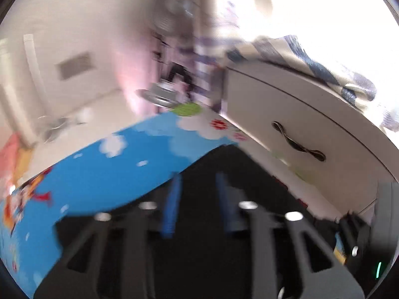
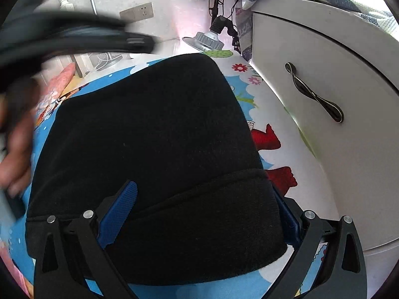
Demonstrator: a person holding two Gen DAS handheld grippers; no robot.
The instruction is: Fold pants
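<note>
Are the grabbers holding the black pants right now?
No. The right gripper stands wide open over the folded pants, pressing nothing. The left gripper is nearly closed with nothing between its fingers.

No readable text, labels, brands or numbers in either view, the cartoon-printed blue sheet (image 2: pixel 261 114) at centre right shows only pictures, the white wall socket (image 2: pixel 136 12) at upper left is unmarked

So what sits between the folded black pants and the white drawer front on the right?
Only the printed cartoon mat; no object lies between the pants and the drawer front, as the right wrist view shows.
</note>
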